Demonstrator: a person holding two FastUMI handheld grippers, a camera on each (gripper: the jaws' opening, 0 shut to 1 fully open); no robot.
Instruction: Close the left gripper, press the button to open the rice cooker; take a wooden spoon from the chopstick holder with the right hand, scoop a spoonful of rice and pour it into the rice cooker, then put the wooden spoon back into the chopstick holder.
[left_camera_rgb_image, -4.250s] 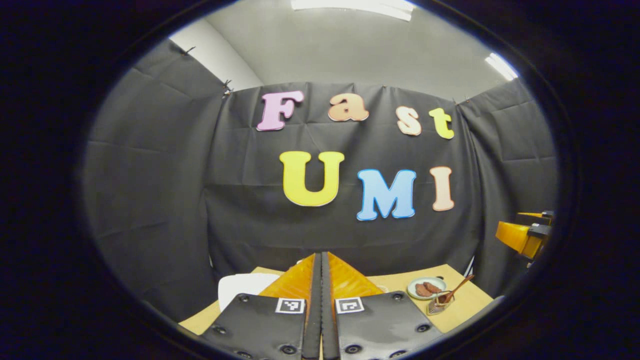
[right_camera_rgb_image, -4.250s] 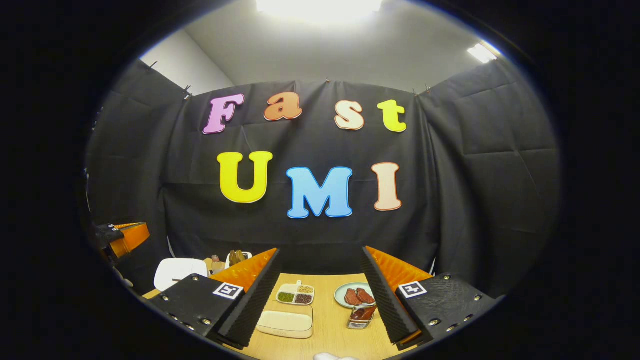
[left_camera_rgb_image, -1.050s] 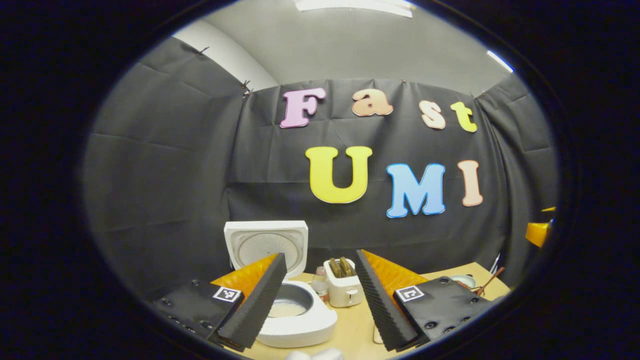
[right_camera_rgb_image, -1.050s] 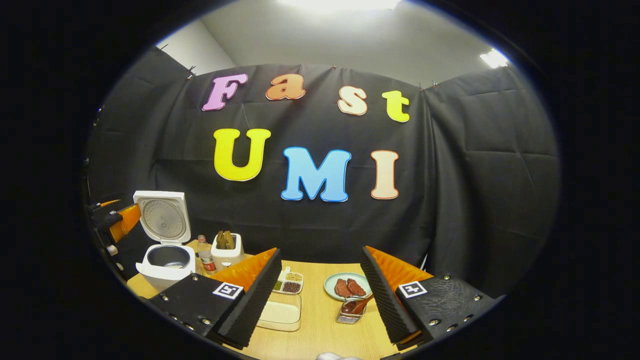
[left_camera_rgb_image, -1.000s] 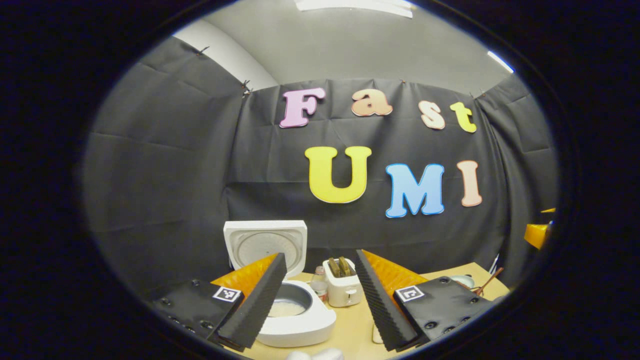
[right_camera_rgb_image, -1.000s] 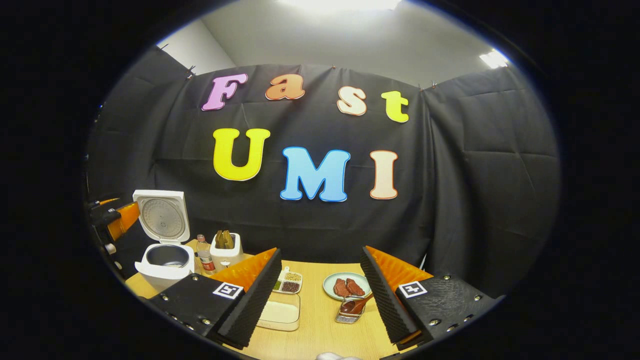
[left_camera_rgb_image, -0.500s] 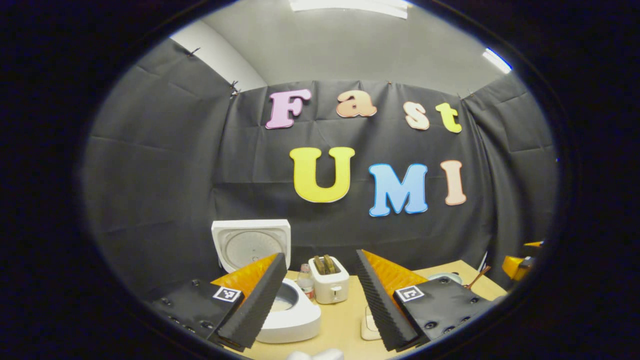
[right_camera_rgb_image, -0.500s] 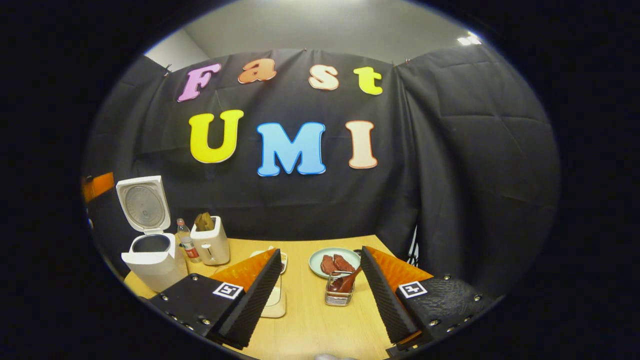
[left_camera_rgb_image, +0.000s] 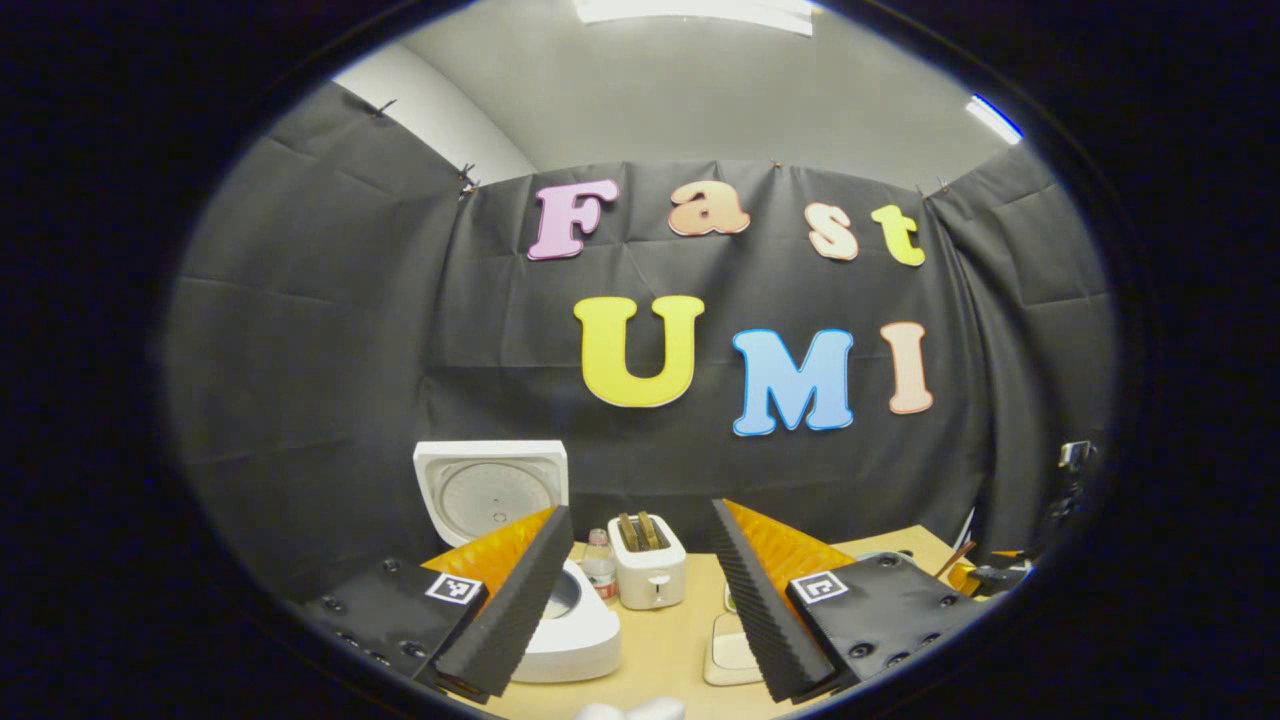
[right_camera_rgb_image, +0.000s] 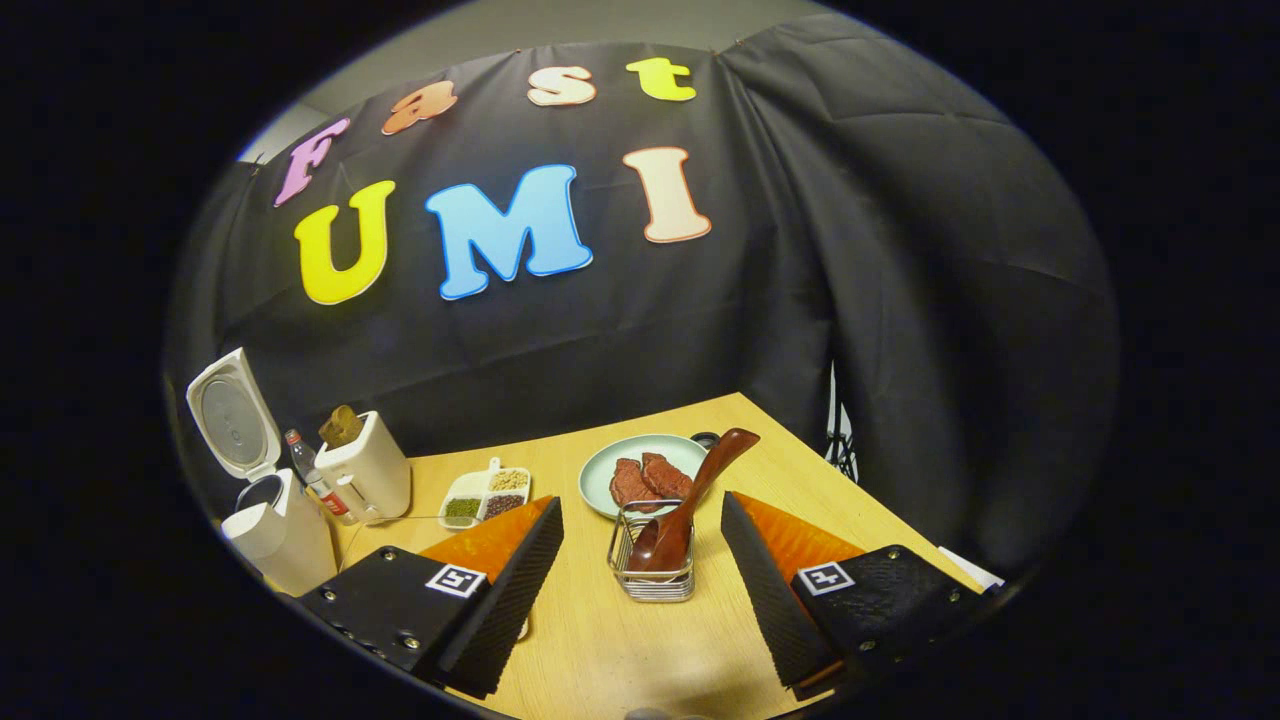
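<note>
The white rice cooker (left_camera_rgb_image: 575, 630) stands with its lid (left_camera_rgb_image: 490, 490) raised; in the right gripper view the cooker (right_camera_rgb_image: 275, 540) sits at the far left. My left gripper (left_camera_rgb_image: 640, 600) is open, held above the table just right of the cooker. A brown wooden spoon (right_camera_rgb_image: 690, 505) leans in a wire chopstick holder (right_camera_rgb_image: 655, 575), handle pointing up and right. My right gripper (right_camera_rgb_image: 640, 580) is open, its fingers on either side of the holder and a little short of it. A shallow white rice container (left_camera_rgb_image: 730, 655) lies between my left gripper's fingers.
A white toaster (right_camera_rgb_image: 365, 470) with bread and a small bottle (right_camera_rgb_image: 310, 475) stand beside the cooker. A divided dish of beans (right_camera_rgb_image: 485, 493) and a green plate of meat (right_camera_rgb_image: 640, 470) lie behind the holder. The table's right edge (right_camera_rgb_image: 870, 500) runs close to my right gripper.
The left gripper opened after the cooker lid came up and has drifted slightly right. The right gripper tilted down and moved forward, bringing the chopstick holder between its fingers.
</note>
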